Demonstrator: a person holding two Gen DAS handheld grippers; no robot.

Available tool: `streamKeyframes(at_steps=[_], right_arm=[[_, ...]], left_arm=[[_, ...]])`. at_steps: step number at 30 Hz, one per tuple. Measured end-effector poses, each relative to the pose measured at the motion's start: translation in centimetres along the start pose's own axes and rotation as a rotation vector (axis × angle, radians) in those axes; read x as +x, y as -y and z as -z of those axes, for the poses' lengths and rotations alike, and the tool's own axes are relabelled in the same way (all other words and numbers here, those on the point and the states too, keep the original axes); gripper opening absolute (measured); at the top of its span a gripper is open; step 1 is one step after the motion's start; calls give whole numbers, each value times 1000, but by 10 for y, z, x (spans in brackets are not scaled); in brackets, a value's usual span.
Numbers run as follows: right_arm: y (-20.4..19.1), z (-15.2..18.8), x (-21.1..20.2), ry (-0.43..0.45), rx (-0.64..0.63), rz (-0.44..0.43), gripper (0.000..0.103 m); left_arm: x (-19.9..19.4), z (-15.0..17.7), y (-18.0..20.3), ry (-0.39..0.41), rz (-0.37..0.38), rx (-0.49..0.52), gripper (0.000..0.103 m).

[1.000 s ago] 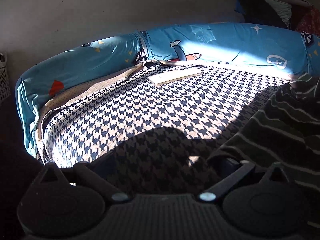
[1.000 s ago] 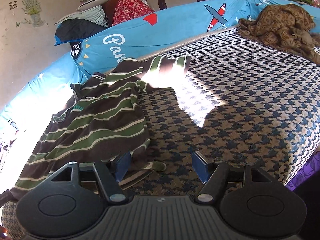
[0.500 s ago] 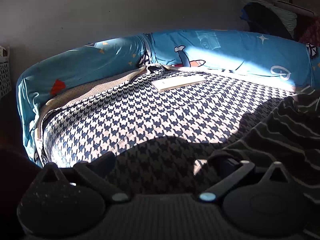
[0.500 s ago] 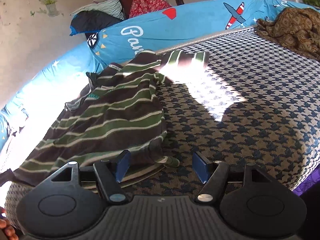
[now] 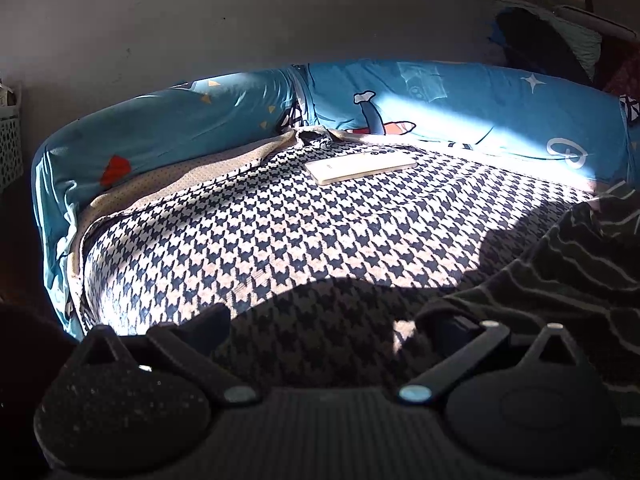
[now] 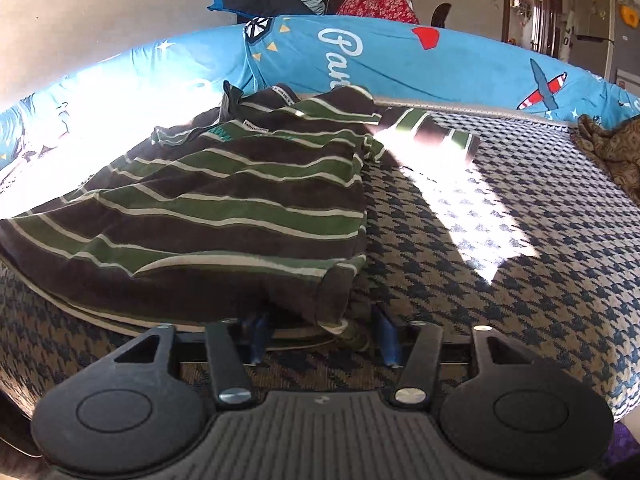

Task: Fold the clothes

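Striped shirt (image 6: 208, 208) spread out on the houndstooth bed cover (image 6: 520, 280), both grippers down at its hem.

Right gripper (image 6: 320, 338) is spread wide around the shirt's bottom corner. Left gripper (image 5: 332, 332) sits wide open too, its right finger tucked under the shirt's edge (image 5: 560, 264).

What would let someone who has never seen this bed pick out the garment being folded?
On the houndstooth bed cover, bordered by a blue cartoon-print bolster, look toward the near left side. The striped shirt lies there, spread out, its hem by the right gripper. Dark brown, green and thin white stripes separate it from the crumpled brown patterned cloth at far right.
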State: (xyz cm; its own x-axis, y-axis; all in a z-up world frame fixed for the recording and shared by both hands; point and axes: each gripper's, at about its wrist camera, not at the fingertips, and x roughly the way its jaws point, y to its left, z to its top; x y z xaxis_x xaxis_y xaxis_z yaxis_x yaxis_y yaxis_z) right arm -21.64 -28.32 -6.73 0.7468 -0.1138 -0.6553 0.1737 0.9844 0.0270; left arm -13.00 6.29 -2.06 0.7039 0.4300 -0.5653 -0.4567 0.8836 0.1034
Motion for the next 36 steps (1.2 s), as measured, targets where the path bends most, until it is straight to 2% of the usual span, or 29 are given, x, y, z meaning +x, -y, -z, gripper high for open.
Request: streamKeyframes(at_steps=[2, 8, 13, 16, 23, 26, 28, 30, 36], right_arm=[[2, -2, -3, -7, 31, -37, 11], [26, -9, -30, -59, 232, -146, 9], [37, -10, -61, -56, 229, -80, 7], [39, -5, -69, -91, 224, -39, 7], [25, 13, -68, -187, 104, 95, 7], [26, 14, -71, -171, 114, 118, 16], [27, 12, -75, -154, 122, 107, 34], [25, 10, -77, -141, 117, 115, 44], [27, 7, -84, -124, 160, 164, 49]], left_arm=[[1, 0, 0, -4, 4, -2, 103], [-4, -4, -5, -4, 23, -11, 103], [-19, -10, -7, -7, 60, -15, 103], [-29, -9, -8, -27, 89, -8, 103], [-45, 3, -10, -98, 113, 41, 103], [-54, 6, -11, -100, 131, 61, 103], [-65, 6, -13, -67, 135, 54, 103], [-75, 3, -16, -34, 137, 41, 103], [-98, -15, -29, 45, 159, -16, 103]])
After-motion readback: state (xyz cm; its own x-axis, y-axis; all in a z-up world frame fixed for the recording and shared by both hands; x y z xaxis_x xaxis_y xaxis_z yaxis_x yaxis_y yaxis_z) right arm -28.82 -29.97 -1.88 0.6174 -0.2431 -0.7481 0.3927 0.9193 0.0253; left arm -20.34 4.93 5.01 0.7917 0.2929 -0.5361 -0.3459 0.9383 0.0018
